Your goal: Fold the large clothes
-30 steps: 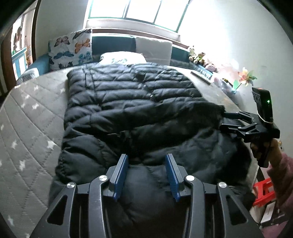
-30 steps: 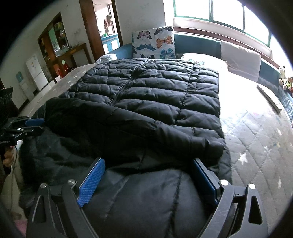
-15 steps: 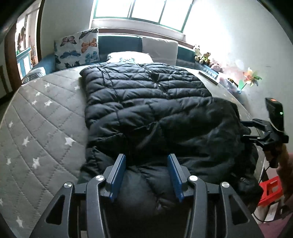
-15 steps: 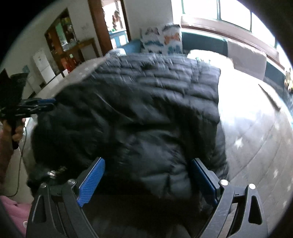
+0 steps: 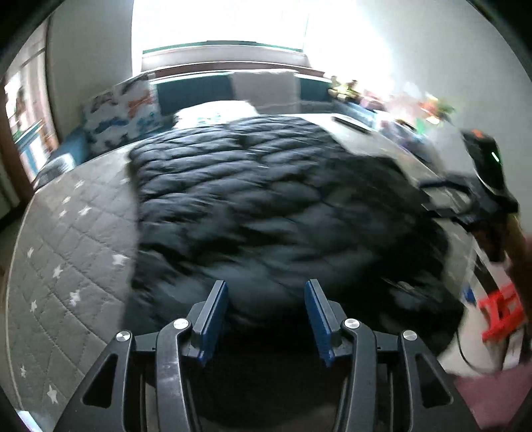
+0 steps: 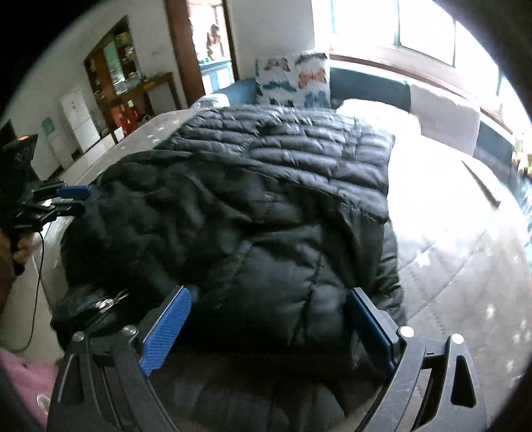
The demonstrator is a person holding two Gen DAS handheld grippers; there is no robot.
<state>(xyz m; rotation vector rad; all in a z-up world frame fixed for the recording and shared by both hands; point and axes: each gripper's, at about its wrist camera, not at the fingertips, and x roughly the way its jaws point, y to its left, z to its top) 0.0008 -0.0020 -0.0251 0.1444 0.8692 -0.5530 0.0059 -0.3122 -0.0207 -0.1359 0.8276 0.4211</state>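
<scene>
Your left hand-held gripper [image 5: 266, 309] and right hand-held gripper [image 6: 269, 329] both sit spread, pinching nothing, at the near edge of the black jacket [image 6: 266, 206], which lies partly folded on the bed [image 5: 73, 252].

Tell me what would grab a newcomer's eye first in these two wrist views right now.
The big black puffer jacket dominates, spread across the grey star-quilted mattress with its near part bunched and folded over. Both grippers hang over its near edge, the left gripper and right gripper with blue pads wide apart. Behind it, a butterfly-print pillow leans under the glaring window.
</scene>
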